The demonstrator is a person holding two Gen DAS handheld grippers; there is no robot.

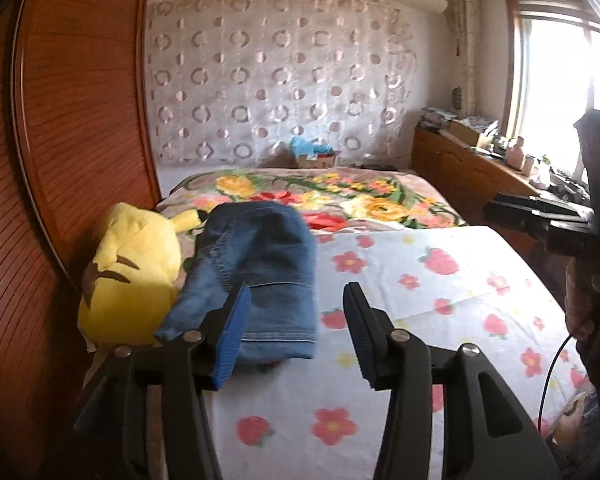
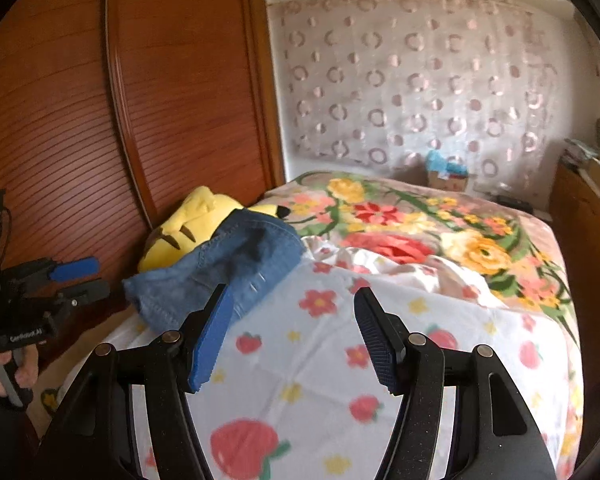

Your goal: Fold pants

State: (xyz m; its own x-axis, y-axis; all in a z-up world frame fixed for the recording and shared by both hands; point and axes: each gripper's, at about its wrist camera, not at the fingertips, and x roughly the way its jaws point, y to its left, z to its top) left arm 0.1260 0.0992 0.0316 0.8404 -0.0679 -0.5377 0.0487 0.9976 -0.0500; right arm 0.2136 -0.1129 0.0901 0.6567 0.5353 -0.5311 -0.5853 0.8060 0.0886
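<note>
pants (image 1: 260, 276): folded bundle on bed (image 1: 420, 280), leaning against plush (image 1: 132, 276), looks parked aside
left tongs (image 1: 296, 336): open, empty
right tongs (image 2: 296, 340): open, empty, clear of pants

White lettering seen on body of left tool (image 2: 80, 276), right wrist view; blurred, seemingly "CanRobot.AI". No other text readable.

- Left gripper (image 1: 296, 332): black matte frame, two curved fingers, ribbed blue pads (image 1: 232, 344), round silver pivot screws (image 1: 192, 336).
- Right gripper (image 2: 294, 336): same black build, blue ribbed pads (image 2: 212, 344), brass-toned pivot screws (image 2: 171, 336).
- Left gripper body in the right wrist view: white lettering, too small to read fully.
- Black cable (image 1: 550, 376).
- Dark sleeve (image 1: 598, 152).
</note>
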